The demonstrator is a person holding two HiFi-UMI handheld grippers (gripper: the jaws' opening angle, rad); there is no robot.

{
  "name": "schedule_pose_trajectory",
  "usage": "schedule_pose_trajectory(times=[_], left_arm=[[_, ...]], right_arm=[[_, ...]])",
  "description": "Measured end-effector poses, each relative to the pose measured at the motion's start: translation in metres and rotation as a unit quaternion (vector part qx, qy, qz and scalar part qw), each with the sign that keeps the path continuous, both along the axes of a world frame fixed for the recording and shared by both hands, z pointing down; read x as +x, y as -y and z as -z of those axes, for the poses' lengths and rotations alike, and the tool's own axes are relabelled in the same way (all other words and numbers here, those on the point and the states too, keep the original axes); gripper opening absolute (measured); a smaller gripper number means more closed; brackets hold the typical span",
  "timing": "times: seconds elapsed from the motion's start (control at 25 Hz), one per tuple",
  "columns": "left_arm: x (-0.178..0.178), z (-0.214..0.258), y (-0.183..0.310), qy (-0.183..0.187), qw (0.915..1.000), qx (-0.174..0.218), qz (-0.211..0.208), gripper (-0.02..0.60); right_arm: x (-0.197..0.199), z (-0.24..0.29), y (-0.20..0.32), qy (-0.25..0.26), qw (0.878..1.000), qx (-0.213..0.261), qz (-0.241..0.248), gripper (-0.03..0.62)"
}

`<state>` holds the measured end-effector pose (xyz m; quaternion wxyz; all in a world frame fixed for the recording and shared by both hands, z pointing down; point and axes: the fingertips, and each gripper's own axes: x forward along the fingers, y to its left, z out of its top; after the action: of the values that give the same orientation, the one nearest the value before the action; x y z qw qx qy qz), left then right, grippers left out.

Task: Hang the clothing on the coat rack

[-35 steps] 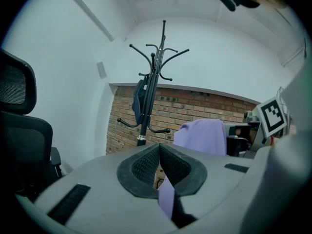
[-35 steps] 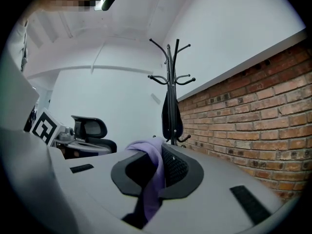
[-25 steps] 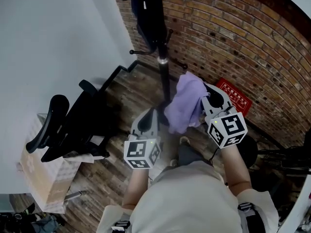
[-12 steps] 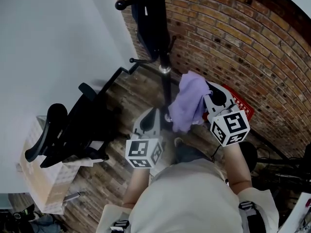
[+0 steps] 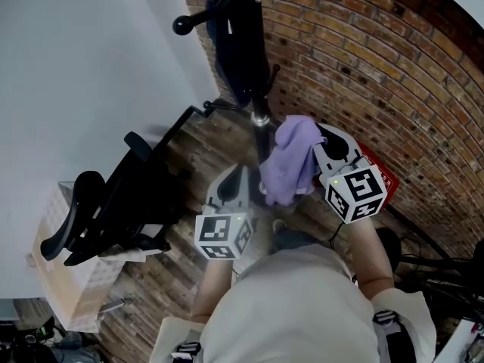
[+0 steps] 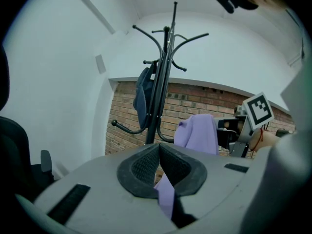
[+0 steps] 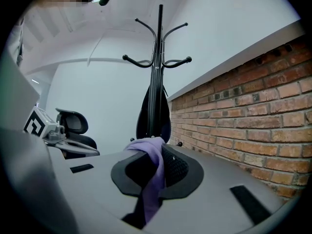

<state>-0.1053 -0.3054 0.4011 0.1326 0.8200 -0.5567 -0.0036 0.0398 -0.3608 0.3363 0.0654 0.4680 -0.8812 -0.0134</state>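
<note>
— How do the right gripper's (image 7: 158,156) jaws stand?
— Closed on the soft lilac fabric garment (image 5: 291,159), which drapes over them.
— And the left gripper (image 6: 159,151)?
— Jaws pressed together, a strip of that garment pinched low between them.
— Where is it?
— In the air just before the tall black metal coat rack (image 5: 254,66), beside the red brick wall (image 5: 370,59).

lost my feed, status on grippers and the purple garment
Left gripper shut on purple garment; right gripper shut on it too. Garment held near coat rack pole, not yet hung. Dark item hangs on rack; upper hooks bare.
</note>
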Motion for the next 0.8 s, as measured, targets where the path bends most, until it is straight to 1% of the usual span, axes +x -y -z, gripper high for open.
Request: schedule_pose_trajectory(times=[0.24,0.52,0.8], left_arm=[[-0.006,0.000,0.015,0.001,0.9999,0.000,0.011,0.003],[-0.006,0.007,0.030,0.003,0.9998,0.005,0.019,0.003],[-0.014,0.007,0.038,0.005,0.9995,0.004,0.031,0.003]], right_arm=[[-0.010,0.003,0.017,-0.001,1.000,0.000,0.019,0.017],[-0.022,0.018,0.037,-0.002,0.999,0.016,0.040,0.017],[-0.029,0.020,0.052,-0.006,0.999,0.018,0.051,0.017]])
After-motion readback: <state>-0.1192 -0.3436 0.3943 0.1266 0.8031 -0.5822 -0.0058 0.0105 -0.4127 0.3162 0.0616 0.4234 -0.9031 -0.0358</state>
